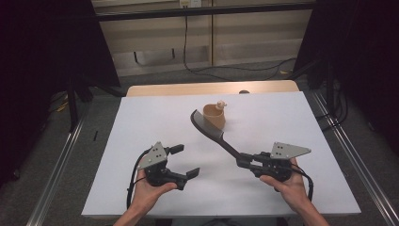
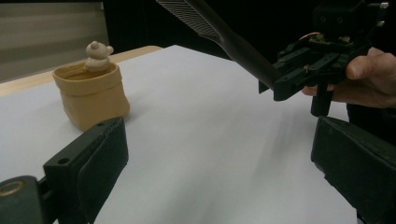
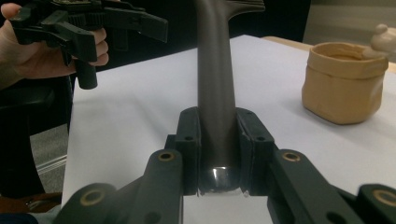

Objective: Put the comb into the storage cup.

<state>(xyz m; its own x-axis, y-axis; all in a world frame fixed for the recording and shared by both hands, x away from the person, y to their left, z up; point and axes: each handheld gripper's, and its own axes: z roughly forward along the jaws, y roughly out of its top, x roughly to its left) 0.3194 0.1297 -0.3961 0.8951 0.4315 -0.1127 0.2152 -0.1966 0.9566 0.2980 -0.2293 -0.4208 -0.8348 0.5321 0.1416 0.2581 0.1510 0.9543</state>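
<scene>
Two grippers raised: right gripper (image 1: pixel 243 161) fingers clamp comb (image 1: pixel 211 130) handle; left gripper (image 1: pixel 184 161) fingers apart, empty.

— What's around my table (image 1: pixel 141 117)? I see a white top with a strip of bare wood along the far edge (image 1: pixel 211 88).

— Same here. Grey floor (image 1: pixel 103 122) on all sides, and a metal rail (image 1: pixel 56 165) runs along the floor on each side of the table.

— Behind it?

— A pale panelled wall (image 1: pixel 244 33), with a dark bar (image 1: pixel 202 12) across it high up. A black cable (image 1: pixel 188 56) drops from a socket (image 1: pixel 190 3) and trails over the floor to the right.

— And the corners?

— Black curtains (image 1: pixel 47 47) on both sides, very dark. The light falls evenly on the tabletop.
</scene>
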